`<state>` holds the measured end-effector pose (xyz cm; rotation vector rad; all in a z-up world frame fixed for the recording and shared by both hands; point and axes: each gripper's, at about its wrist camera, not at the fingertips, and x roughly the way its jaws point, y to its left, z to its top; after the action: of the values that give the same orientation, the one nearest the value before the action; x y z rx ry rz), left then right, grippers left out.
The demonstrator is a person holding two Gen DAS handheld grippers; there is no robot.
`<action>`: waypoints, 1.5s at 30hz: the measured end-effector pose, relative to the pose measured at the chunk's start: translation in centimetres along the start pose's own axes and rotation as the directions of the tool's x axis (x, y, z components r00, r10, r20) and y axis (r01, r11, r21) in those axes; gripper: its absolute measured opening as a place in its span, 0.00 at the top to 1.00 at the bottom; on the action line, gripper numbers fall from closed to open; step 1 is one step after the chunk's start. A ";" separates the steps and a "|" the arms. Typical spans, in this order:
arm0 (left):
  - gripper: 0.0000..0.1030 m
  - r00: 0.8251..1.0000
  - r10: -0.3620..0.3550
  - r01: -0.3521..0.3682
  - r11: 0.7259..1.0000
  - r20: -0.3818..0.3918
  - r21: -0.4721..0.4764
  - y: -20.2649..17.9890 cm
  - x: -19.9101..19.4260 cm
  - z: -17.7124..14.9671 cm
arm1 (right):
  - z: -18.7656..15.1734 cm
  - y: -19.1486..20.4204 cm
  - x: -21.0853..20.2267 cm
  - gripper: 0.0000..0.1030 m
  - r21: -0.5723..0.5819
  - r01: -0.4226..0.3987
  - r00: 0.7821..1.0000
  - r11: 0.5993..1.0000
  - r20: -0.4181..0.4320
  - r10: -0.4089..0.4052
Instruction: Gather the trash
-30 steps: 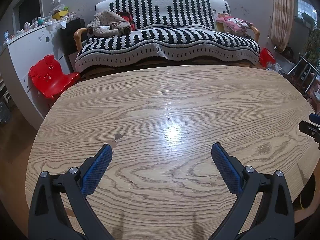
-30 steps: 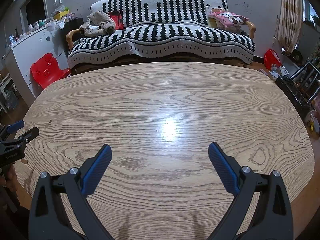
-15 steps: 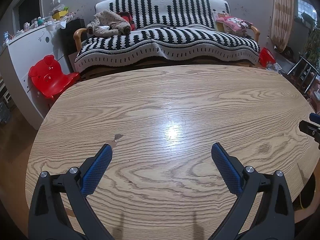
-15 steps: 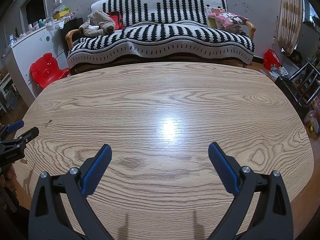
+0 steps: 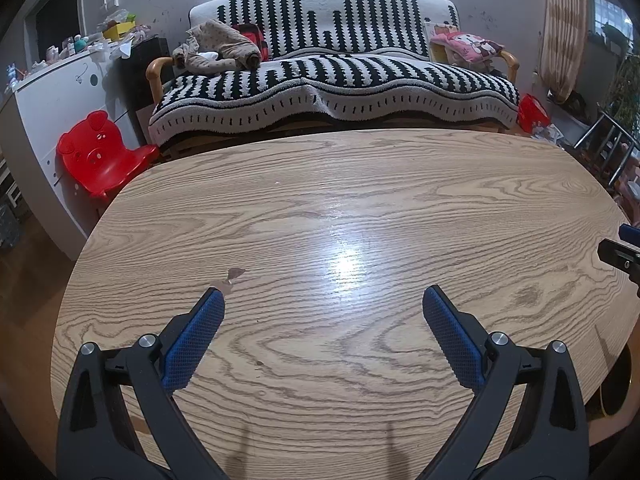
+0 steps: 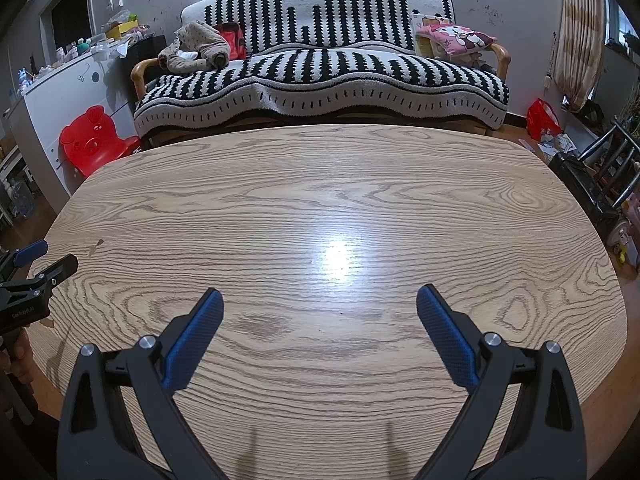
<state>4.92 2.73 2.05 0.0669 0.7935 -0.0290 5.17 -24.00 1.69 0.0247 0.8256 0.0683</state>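
scrap just off the left gripper's left fingertip

a small brownish scrap (image 5: 231, 278) lies on the wooden table (image 5: 360, 200), touching or just ahead of the left fingertip of the left gripper (image 5: 322, 306). its long axis runs near-left to far-right. both grippers hover with jaws spread wide, holding nothing. the right gripper (image 6: 320, 304) sits well apart to the right, so the left is nearer; a small shift left should centre the scrap.
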 end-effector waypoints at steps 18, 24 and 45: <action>0.06 1.000 0.003 -0.003 1.000 0.000 -0.001 -0.3 0.1 0.1 | 0.0 -0.5 -0.2 0.09 -0.002 0.001 1.000 1.000 0.000 -0.001; 0.06 1.000 -0.001 0.001 1.000 -0.007 0.002 -0.3 0.4 0.0 | 0.0 -0.5 -0.2 0.09 -0.003 0.002 1.000 1.000 -0.001 -0.002; 0.06 1.000 0.003 -0.003 1.000 0.015 0.028 -0.6 0.1 -0.2 | 0.0 -0.6 -0.2 0.09 -0.005 0.002 1.000 1.000 -0.002 -0.002</action>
<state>4.83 2.17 1.86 0.0941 0.7780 -0.0374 5.04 -24.62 1.77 0.0185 0.8271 0.0684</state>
